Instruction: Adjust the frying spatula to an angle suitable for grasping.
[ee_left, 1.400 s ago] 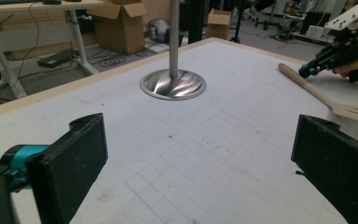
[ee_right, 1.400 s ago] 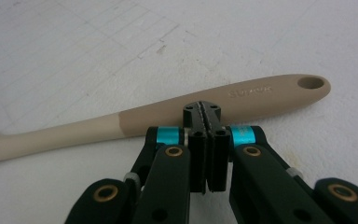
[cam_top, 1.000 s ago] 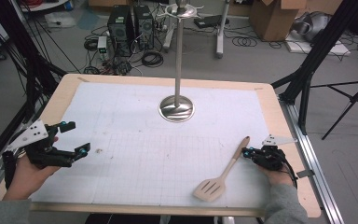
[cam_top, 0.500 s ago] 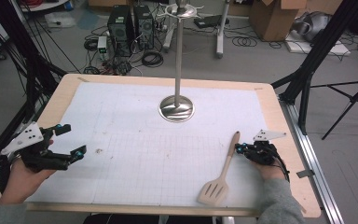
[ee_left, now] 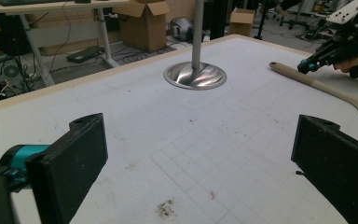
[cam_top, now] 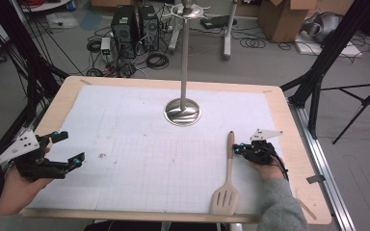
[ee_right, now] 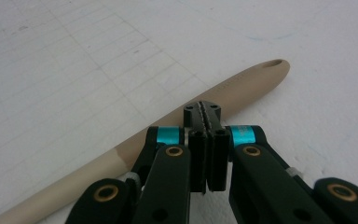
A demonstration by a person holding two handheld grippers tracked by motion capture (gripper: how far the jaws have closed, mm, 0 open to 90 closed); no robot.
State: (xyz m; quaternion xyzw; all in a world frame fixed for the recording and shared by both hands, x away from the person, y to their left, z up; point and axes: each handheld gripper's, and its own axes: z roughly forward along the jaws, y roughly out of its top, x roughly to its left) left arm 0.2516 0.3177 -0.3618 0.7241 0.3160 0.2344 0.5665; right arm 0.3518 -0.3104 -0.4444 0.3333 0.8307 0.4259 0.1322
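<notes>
right tool [ee_right: 207, 114]: jaws pressed together, empty, tips beside spatula [cam_top: 227, 178] handle | hanging hole visible in right gripper view | spatula: beige, slotted blade | left tool [cam_top: 65, 149]: wide, empty, far from spatula

Wide-apart jaws over gridded mat [ee_left: 205, 154], spatula [ee_left: 335, 91] beyond.

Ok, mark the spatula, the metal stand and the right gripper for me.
spatula [cam_top: 230, 159], high view, middle of its handle.
metal stand [cam_top: 183, 111], high view, its round base.
right gripper [ee_right: 207, 112], right gripper view, tips of its closed jaws.
</notes>
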